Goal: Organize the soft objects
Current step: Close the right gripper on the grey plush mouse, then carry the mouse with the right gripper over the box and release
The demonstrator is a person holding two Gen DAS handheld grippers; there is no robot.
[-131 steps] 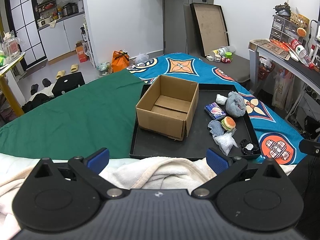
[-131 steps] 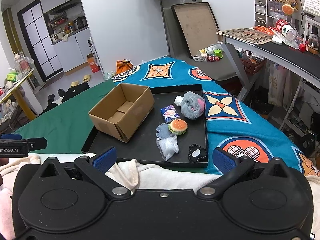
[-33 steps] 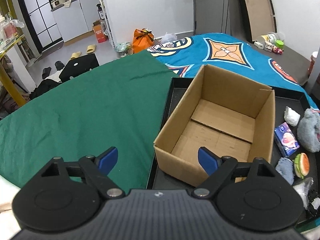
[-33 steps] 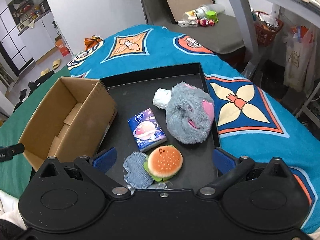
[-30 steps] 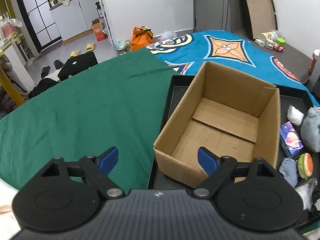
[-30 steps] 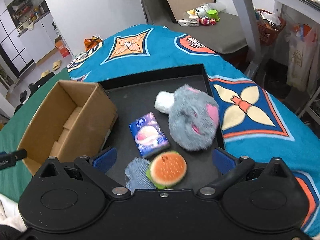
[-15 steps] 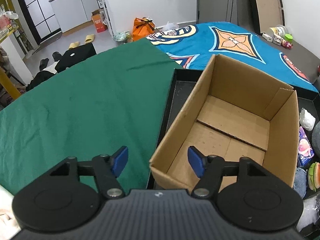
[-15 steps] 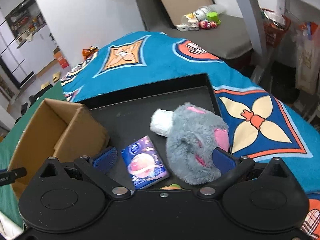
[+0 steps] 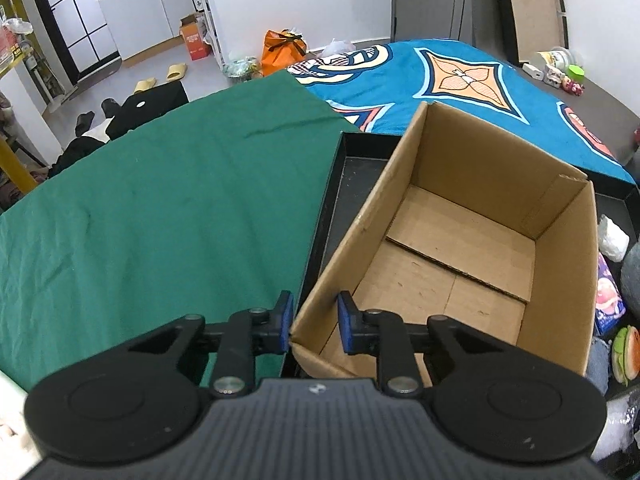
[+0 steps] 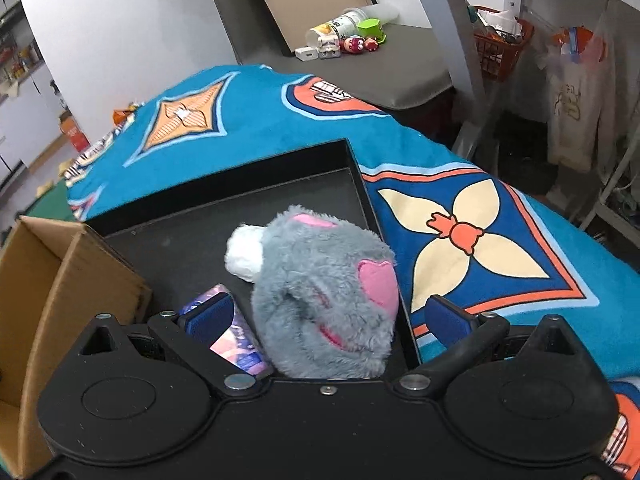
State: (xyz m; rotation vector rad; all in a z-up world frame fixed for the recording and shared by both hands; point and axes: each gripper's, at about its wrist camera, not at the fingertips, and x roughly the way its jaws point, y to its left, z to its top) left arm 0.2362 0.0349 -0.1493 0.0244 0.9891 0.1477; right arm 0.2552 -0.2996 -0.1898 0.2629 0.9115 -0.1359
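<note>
An open, empty cardboard box (image 9: pixel 460 264) stands on the left of a black tray (image 9: pixel 340 184). My left gripper (image 9: pixel 314 318) straddles the box's near-left corner, one pad outside and one inside. Its jaws are closing, with a little gap still showing at the inner pad. A grey plush toy (image 10: pixel 320 280) with pink patches lies at the tray's right side. My right gripper (image 10: pixel 326 316) hangs wide open just over it, fingers either side and not touching. Beside the plush lie a tissue pack (image 10: pixel 236 336) and a white wad (image 10: pixel 244 256). A burger toy (image 9: pixel 628 354) sits nearer.
The tray rests on a bed with green cloth (image 9: pixel 180 208) to the left and a blue patterned blanket (image 10: pixel 460 220) to the right. The tray's raised rim (image 10: pixel 384 216) runs close by the plush. A desk leg (image 10: pixel 460 32) and an orange basket (image 10: pixel 504 40) stand beyond.
The left jaws have narrowed from wide apart to closely flanking the box corner. The right gripper has moved forward and down onto the plush; the burger toy has dropped out of its view.
</note>
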